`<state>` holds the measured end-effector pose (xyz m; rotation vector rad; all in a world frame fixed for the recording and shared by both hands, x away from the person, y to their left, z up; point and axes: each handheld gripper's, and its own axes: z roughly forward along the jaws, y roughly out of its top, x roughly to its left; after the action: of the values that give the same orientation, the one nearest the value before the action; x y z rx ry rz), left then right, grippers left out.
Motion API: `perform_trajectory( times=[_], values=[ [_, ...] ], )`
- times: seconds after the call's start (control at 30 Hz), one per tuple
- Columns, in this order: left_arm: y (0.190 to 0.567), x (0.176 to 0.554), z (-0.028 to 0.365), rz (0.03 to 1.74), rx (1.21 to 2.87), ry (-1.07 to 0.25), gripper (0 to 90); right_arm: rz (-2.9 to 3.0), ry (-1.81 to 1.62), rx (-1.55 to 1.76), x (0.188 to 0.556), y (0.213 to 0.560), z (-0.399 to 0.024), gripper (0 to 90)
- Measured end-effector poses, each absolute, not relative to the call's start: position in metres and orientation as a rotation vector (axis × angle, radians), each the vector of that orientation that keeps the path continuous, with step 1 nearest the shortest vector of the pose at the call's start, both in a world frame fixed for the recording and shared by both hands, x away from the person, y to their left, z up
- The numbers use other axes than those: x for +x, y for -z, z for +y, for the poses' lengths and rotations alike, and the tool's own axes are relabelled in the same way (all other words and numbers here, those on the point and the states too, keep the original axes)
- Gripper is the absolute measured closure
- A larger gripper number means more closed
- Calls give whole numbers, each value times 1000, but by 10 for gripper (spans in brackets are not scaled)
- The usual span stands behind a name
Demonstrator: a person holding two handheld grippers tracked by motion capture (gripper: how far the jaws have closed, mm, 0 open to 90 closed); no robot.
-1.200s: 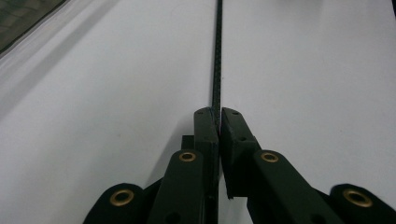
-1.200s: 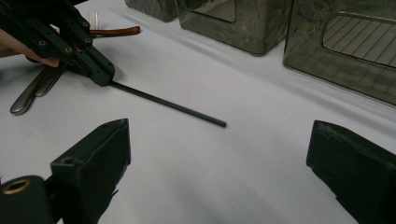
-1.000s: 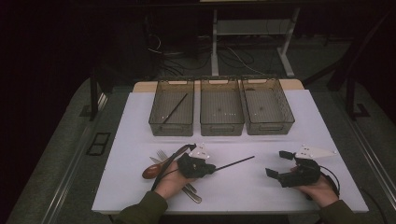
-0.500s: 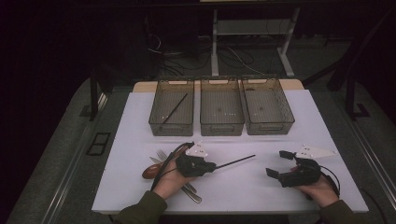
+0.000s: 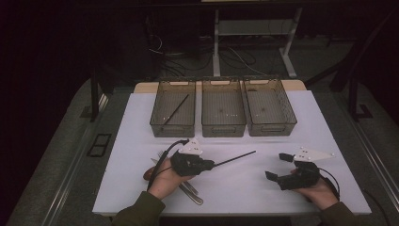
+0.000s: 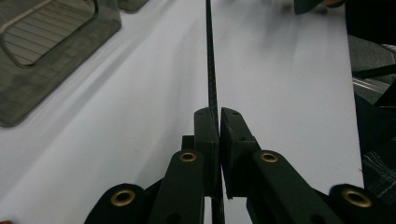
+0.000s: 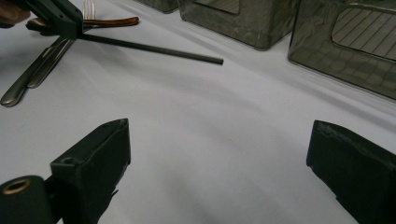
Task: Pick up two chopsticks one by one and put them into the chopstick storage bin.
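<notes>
We find the left hand-held gripper (image 5: 207, 165) clenched on a black chopstick (image 5: 234, 158), which projects ahead of its jaws above the worktop (image 5: 263, 188). The right hand-held gripper (image 5: 277, 166) rests released. Transport is in hand; next, we judge, carry it to the left bin (image 5: 155, 120) ahead, beside its mate.

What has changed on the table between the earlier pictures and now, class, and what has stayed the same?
The left claw, shut on the thin black stick, has lifted it slightly; the stick's far end points toward the bins. Nothing was picked up or released. The right claw stays open and still, and the three bins, with another stick in the left one, and the cutlery are unchanged.
</notes>
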<state>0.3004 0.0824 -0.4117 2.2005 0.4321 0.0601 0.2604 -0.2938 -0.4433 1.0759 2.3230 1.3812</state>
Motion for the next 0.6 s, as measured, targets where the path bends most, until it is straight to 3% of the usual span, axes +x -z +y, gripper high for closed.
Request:
perform_trajectory(
  times=[0.6],
  values=[
    [378, 307, 111, 443, 2142, -117, 849, 2314, -1349, 1083, 261, 443, -295, 56]
  ],
)
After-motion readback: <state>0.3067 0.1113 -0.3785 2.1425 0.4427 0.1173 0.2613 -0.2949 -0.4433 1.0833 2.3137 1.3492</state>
